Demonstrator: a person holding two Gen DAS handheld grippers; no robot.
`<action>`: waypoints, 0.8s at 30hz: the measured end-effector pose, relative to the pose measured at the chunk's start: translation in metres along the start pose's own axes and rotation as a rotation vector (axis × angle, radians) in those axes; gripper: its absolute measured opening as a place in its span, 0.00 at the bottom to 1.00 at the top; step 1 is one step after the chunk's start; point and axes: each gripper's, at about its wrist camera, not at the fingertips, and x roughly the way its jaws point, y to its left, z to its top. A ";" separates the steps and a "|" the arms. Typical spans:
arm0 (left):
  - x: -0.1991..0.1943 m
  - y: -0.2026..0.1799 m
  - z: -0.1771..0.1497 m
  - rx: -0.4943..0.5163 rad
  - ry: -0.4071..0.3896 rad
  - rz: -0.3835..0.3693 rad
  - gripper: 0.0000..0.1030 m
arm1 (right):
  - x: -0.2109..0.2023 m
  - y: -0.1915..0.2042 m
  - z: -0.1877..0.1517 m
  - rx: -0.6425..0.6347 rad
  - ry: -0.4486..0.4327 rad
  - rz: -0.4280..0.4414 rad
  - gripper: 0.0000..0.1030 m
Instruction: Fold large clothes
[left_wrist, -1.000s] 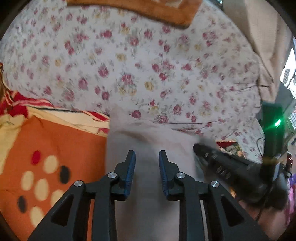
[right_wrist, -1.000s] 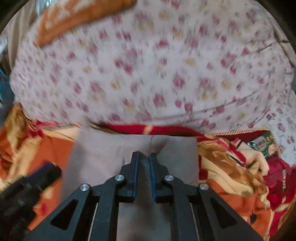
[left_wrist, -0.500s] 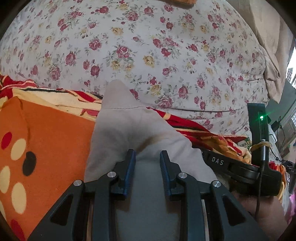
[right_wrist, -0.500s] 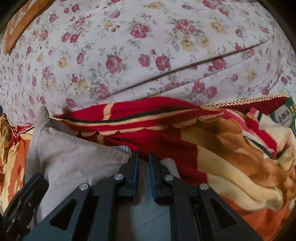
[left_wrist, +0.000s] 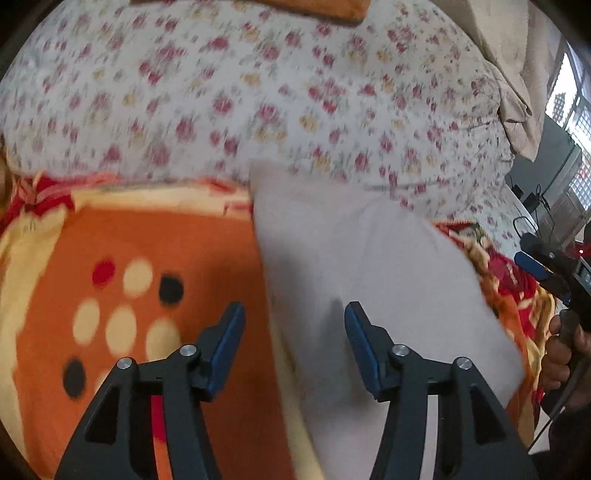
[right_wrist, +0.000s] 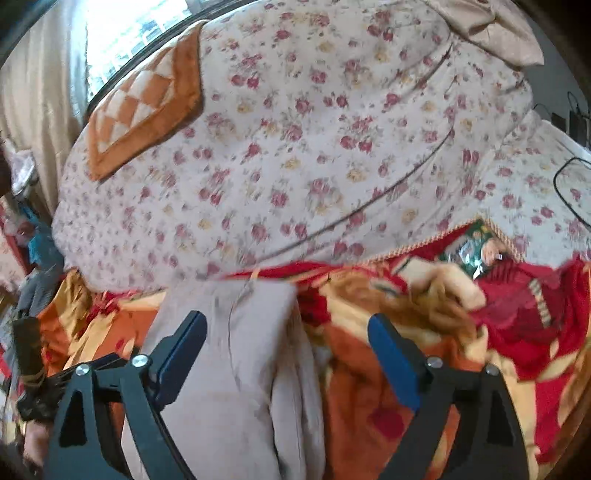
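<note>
A pale beige-grey garment (left_wrist: 354, 266) lies folded in a long strip on an orange and red blanket (left_wrist: 129, 258). It also shows in the right wrist view (right_wrist: 240, 362). My left gripper (left_wrist: 293, 325) is open and empty, its jaws astride the garment's left edge. My right gripper (right_wrist: 286, 343) is open and empty, its jaws astride the garment's right edge. The right gripper also shows at the right edge of the left wrist view (left_wrist: 543, 266), held by a hand.
A floral quilt (right_wrist: 314, 147) is piled behind the blanket, with an orange checked cushion (right_wrist: 147, 110) on it. Curtains (left_wrist: 517, 74) hang at the back. Red cloth (right_wrist: 535, 314) and cables (right_wrist: 569, 192) lie to the right.
Both grippers have opened and let go of the garment, which now lies on the blanket. Both have pulled back and lifted.
</note>
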 end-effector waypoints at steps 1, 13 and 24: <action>0.003 0.000 -0.004 -0.005 0.010 -0.013 0.48 | 0.001 -0.002 -0.007 -0.008 0.025 0.016 0.89; 0.033 -0.007 -0.025 -0.072 0.035 -0.136 0.78 | 0.084 -0.024 -0.054 -0.003 0.329 0.025 0.84; 0.011 -0.034 -0.026 0.102 -0.065 -0.075 0.11 | 0.094 -0.028 -0.056 0.086 0.349 0.140 0.64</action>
